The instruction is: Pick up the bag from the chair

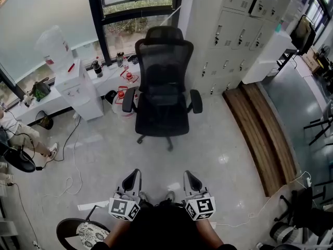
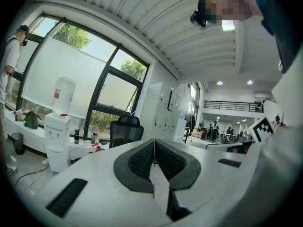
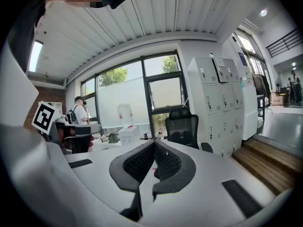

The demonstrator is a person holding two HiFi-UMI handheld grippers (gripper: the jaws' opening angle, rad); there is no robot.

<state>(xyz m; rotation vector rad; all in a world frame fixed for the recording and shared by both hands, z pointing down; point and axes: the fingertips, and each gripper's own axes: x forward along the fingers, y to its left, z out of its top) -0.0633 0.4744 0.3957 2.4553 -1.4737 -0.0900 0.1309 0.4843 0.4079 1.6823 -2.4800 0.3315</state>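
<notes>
A black mesh office chair [image 1: 162, 87] stands on the pale floor ahead of me, facing me. A dark bag-like shape [image 1: 162, 96] rests on its seat against the backrest, hard to tell apart from the black chair. My left gripper [image 1: 133, 176] and right gripper [image 1: 190, 177] are held side by side low in the head view, well short of the chair. Both are shut with nothing between the pads. The chair [image 2: 125, 130] shows beyond the left gripper [image 2: 154, 142] in the left gripper view, and the chair [image 3: 182, 128] shows beyond the right gripper [image 3: 155, 144] in the right gripper view.
A white water dispenser [image 1: 78, 82] and bottles [image 1: 124, 82] stand left of the chair by the window. Grey lockers [image 1: 234, 30] and a wooden step [image 1: 263, 134] lie to the right. Cables [image 1: 70, 158] trail on the floor at left, near a seated person [image 1: 21, 134]. A round stool [image 1: 83, 232] sits beside me.
</notes>
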